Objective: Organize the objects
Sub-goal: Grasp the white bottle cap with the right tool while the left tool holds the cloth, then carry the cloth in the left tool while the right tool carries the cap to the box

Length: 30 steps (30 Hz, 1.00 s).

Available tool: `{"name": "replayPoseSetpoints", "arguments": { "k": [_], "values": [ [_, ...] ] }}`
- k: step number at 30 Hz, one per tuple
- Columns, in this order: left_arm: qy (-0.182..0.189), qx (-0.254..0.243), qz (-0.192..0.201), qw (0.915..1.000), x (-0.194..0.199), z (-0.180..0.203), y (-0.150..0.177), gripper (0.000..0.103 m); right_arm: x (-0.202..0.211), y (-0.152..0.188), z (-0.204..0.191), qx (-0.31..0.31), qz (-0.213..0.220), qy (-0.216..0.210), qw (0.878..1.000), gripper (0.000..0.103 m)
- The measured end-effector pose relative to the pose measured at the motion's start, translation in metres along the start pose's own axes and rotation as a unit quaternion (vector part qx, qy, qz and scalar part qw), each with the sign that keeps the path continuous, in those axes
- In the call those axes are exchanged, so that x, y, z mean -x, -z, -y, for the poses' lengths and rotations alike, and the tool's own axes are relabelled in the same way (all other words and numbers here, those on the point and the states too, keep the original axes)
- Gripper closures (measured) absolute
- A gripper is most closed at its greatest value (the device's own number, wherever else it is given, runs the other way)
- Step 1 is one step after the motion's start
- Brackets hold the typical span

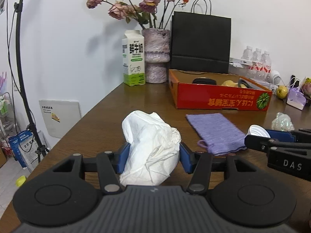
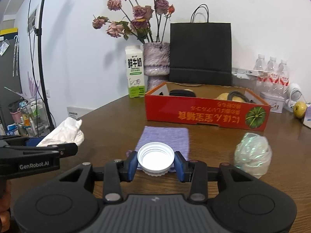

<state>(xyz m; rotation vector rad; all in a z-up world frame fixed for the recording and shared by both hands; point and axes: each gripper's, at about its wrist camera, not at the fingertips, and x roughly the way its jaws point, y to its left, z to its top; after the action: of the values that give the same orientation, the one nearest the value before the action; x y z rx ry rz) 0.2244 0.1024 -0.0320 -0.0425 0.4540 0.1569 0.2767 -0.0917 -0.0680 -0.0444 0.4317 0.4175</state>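
Left wrist view: the left gripper (image 1: 154, 158) is clamped on a crumpled white tissue (image 1: 150, 147); the right gripper (image 2: 155, 164) pinches a white cap (image 2: 155, 158). Beyond both lie a purple pouch (image 2: 165, 139), then the red box (image 2: 206, 112), probably their destination.

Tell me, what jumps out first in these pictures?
The crumpled white tissue squeezed in the left gripper and the white cap pinched in the right gripper. Behind them sits a bright red box, with dried roses by the wall.
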Motion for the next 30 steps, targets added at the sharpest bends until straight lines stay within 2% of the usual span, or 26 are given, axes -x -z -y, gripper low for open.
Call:
{"name": "replayPoseSetpoints", "arguments": {
  "k": [14,24,30],
  "values": [
    [0.028,-0.007,0.005,0.9996,-0.013,0.056,-0.034,0.049,0.013,-0.018,0.042,0.004,0.029,0.014,0.999,0.064],
    [0.04,-0.011,0.014,0.999,-0.031,0.094,-0.065,0.049,0.008,-0.052,0.073,0.008,0.065,0.028,0.997,0.064],
    [0.041,0.008,0.019,0.9989,-0.052,0.107,-0.094,0.049,-0.004,-0.082,0.088,0.021,0.082,0.045,0.995,0.064]
  ]
}}
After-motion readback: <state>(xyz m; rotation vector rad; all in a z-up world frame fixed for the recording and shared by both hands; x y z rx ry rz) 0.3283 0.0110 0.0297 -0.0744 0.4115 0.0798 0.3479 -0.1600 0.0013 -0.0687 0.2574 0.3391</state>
